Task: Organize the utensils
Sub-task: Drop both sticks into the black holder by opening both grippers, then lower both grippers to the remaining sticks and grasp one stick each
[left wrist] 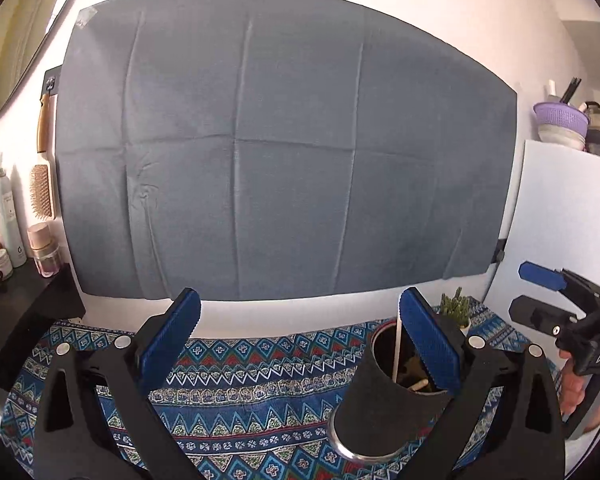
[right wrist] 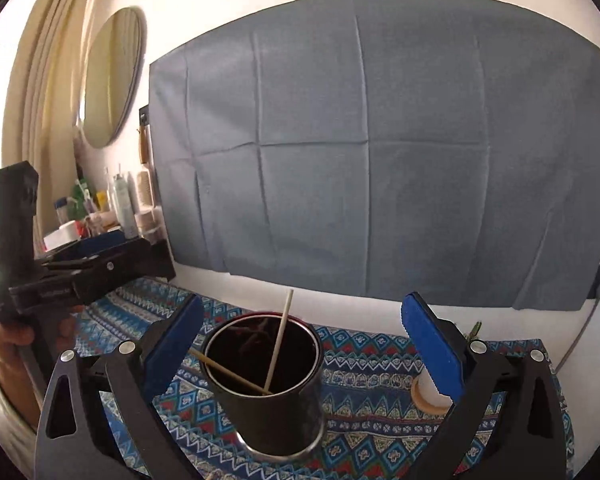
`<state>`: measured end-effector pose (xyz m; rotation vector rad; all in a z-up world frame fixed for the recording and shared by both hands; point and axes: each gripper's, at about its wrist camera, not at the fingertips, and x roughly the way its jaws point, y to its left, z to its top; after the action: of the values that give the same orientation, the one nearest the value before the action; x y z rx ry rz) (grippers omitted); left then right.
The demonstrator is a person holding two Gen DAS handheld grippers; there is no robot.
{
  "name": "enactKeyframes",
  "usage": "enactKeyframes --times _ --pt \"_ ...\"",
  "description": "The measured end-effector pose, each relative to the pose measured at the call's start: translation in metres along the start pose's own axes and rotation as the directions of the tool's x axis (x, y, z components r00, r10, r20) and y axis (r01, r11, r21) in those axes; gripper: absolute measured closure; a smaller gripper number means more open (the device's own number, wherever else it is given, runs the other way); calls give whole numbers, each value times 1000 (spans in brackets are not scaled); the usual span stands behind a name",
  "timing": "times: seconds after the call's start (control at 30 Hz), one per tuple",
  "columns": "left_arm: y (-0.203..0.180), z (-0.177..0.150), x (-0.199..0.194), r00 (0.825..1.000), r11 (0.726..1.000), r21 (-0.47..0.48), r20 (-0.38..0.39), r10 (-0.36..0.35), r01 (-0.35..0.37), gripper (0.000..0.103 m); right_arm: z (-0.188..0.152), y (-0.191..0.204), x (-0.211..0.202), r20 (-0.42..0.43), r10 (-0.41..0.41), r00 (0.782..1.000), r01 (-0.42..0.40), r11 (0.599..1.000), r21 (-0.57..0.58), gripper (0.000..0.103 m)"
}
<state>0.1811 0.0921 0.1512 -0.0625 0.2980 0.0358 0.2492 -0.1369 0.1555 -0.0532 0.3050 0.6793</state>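
A dark cup (right wrist: 266, 388) stands upright on the patterned cloth (right wrist: 372, 392) of the worktop, holding two thin pale sticks (right wrist: 278, 354): one leans steeply with its tip above the rim, the other lies low across the mouth. In the right wrist view the cup sits low and centred between the wide-spread jaws of the right hand-held gripper (right wrist: 304, 344), which grips nothing; its long axis runs upright, roughly across the line the gripper points along. The left hand-held gripper (left wrist: 300, 340) is likewise spread wide and empty, and from it the cup (left wrist: 384, 396) lies off to the right, partly behind the right finger, not between the pads. So the right hand looks the nearer and better lined up, though neither gripper touches the cup. No other utensil shows loose on the cloth in either view; a pale ring (right wrist: 428, 398) lies right of the cup and a small plant (left wrist: 456, 308) stands behind it.
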Motion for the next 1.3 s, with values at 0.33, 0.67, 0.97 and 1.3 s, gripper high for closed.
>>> enactKeyframes --times 0.33,0.67,0.97,1.3 --pt "-7 -52 5 943 992 -15 -308 -125 127 6 -47 3 8 -302 -40 953 34 999 -25 8" --pt "-33 -114 1 868 976 103 -483 -118 190 6 -140 16 14 -567 -12 824 -10 999 -37 8" --pt "-58 -164 13 777 959 186 -627 -53 216 6 -183 35 10 -660 -21 751 -54 994 -93 8" --pt "-75 -191 10 724 937 222 -688 -46 270 6 -204 42 10 -689 -47 723 -58 990 -128 8"
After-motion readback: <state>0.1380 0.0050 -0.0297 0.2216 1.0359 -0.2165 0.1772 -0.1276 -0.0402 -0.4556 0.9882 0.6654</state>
